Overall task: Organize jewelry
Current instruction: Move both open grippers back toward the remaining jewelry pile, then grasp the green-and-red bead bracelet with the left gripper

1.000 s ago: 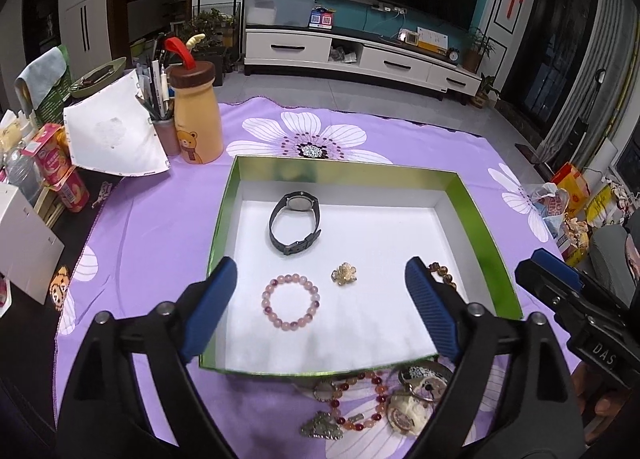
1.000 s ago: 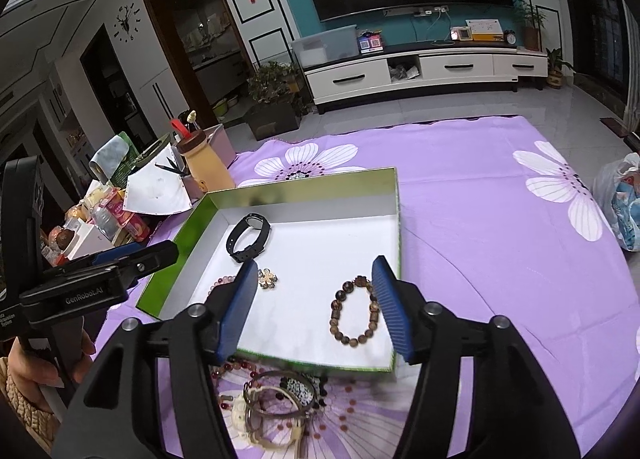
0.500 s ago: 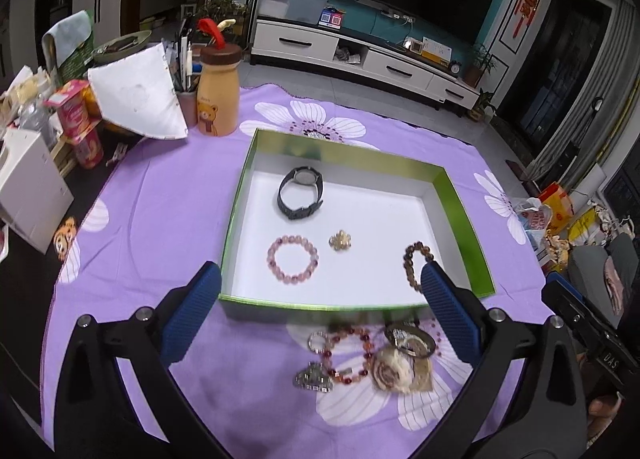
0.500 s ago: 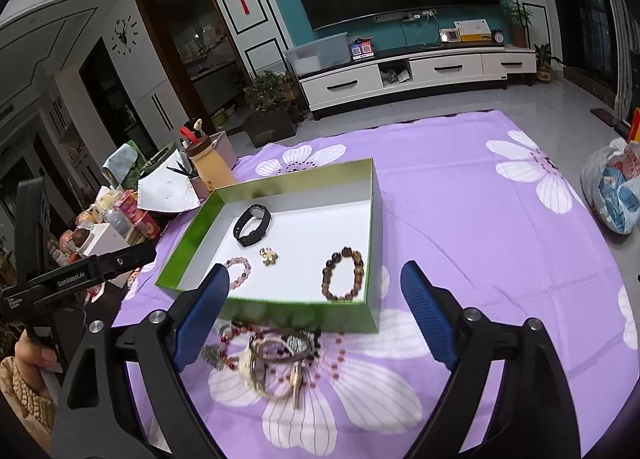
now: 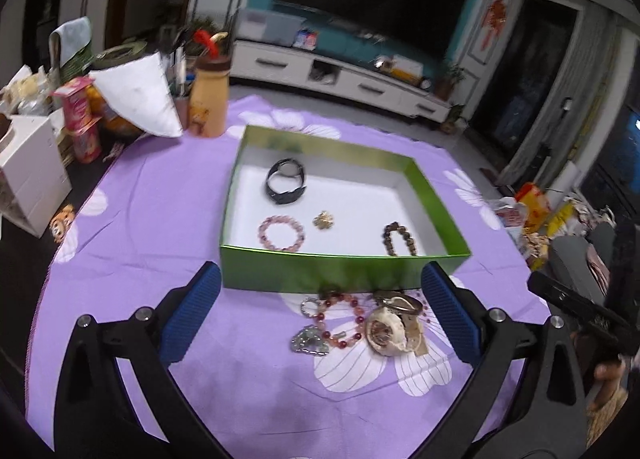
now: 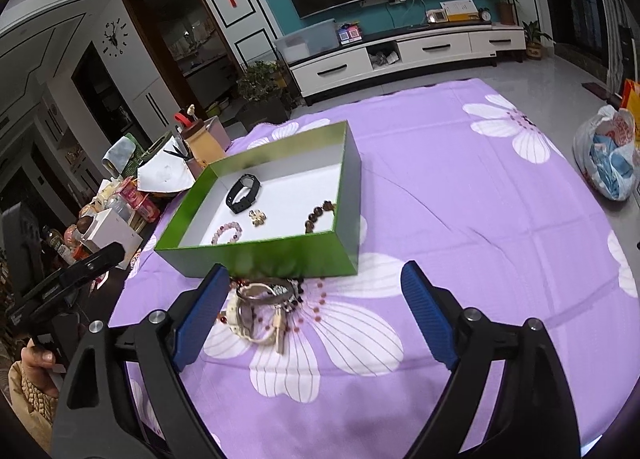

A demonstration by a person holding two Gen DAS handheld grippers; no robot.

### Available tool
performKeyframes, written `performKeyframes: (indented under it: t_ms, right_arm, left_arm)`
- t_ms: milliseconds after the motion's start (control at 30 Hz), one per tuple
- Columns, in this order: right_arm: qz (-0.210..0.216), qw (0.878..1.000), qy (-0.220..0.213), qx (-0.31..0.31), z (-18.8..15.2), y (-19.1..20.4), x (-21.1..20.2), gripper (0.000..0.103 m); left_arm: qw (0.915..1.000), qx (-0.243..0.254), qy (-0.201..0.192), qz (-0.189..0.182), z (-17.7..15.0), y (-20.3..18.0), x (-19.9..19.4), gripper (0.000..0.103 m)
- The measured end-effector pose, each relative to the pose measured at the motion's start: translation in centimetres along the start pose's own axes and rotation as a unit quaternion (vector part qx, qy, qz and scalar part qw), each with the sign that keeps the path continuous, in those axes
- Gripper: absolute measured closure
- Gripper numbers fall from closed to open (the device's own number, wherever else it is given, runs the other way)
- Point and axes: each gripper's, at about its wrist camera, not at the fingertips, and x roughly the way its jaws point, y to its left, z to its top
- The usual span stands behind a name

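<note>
A green box [image 5: 340,271] with a white floor stands on the purple flowered cloth. In it lie a black watch [image 5: 286,181], a pink bead bracelet [image 5: 281,233], a gold brooch [image 5: 325,219] and a brown bead bracelet [image 5: 398,239]. Just in front of the box is a loose pile: a red bead bracelet [image 5: 340,319], a white watch [image 5: 386,333] and a silver pendant [image 5: 308,341]. My left gripper [image 5: 320,273] is open and empty above this pile. My right gripper [image 6: 314,271] is open and empty too, with the pile [image 6: 260,307] by its left finger.
A yellow bottle [image 5: 208,107], a pen cup, snack cups [image 5: 80,127] and a white carton [image 5: 28,175] crowd the cloth's left edge. A filled plastic bag [image 6: 608,155] sits beyond the right edge. Bare cloth [image 6: 480,219] stretches right of the box.
Both grippers have drawn back from over the box to the near side, and their jaws have spread wider. The brown bracelet stays in the box, no longer between the right fingers.
</note>
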Motion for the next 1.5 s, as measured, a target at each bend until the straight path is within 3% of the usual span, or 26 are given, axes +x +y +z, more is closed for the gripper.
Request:
performKeyframes:
  t_ms: [267, 500, 633, 800, 1033, 1233, 1333, 1500]
  right_arm:
    - [0.015, 1.0, 0.019, 0.0, -1.5, -0.1, 0.4, 0.015]
    - [0.024, 0.997, 0.065, -0.025, -3.7, 1.4, 3.0, 0.015]
    - [0.026, 0.996, 0.071, -0.037, -4.1, 1.9, 3.7, 0.015]
    - [0.028, 0.996, 0.073, -0.035, -4.1, 1.6, 4.2, 0.015]
    - [0.026, 0.996, 0.076, -0.035, -4.2, 1.3, 4.6, 0.015]
    - [0.028, 0.996, 0.08, -0.037, -4.4, 1.3, 5.2, 0.015]
    - [0.029, 0.996, 0.079, -0.039, -4.4, 1.3, 5.3, 0.015]
    - [0.025, 0.996, 0.077, -0.045, -4.4, 1.4, 5.5, 0.016]
  left_arm:
    - [0.995, 0.02, 0.098, 0.001, -3.1, -0.1, 2.6, 0.002]
    - [0.994, 0.014, 0.106, 0.023, -5.8, 0.3, 4.0, 0.002]
    - [0.994, 0.02, 0.103, 0.031, -6.1, 0.5, 4.2, 0.003]
    - [0.9936, 0.024, 0.107, 0.029, -6.4, 0.5, 4.8, 0.018]
    - [0.9924, 0.035, 0.115, 0.028, -6.3, -0.1, 6.2, 0.025]
    - [0.9913, 0.043, 0.12, 0.036, -6.0, -0.2, 7.4, 0.039]
    - [0.9909, 0.043, 0.121, 0.041, -6.0, -0.2, 8.0, 0.05]
    - [0.9905, 0.039, 0.125, 0.042, -6.1, 0.0, 8.7, 0.077]
